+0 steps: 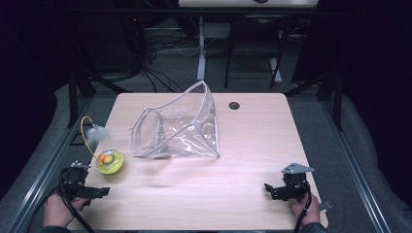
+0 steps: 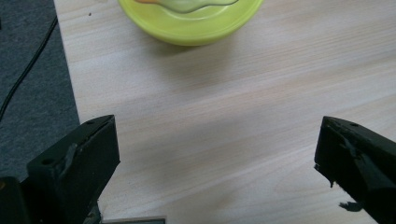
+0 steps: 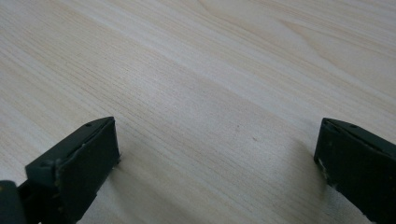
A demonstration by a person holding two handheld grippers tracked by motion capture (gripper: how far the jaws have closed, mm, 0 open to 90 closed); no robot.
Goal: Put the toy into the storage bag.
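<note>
A clear plastic zip pouch (image 1: 177, 127) stands open on the middle of the wooden table (image 1: 243, 141). A yellow-green round toy (image 1: 109, 161) with an orange ball inside, a wire and a white feather (image 1: 98, 133) sits at the table's left; its rim (image 2: 191, 28) tops the left gripper view. My left gripper (image 1: 94, 192) rests open near the front left corner, just short of the toy, nothing between its jaws (image 2: 217, 168). My right gripper (image 1: 273, 190) lies open at the front right over bare wood (image 3: 217, 163).
A small round cable hole (image 1: 234, 105) sits near the table's far edge. Grey carpet (image 2: 28, 93) borders the table's left edge. Desk legs and cables (image 1: 160, 48) stand on the floor beyond the table.
</note>
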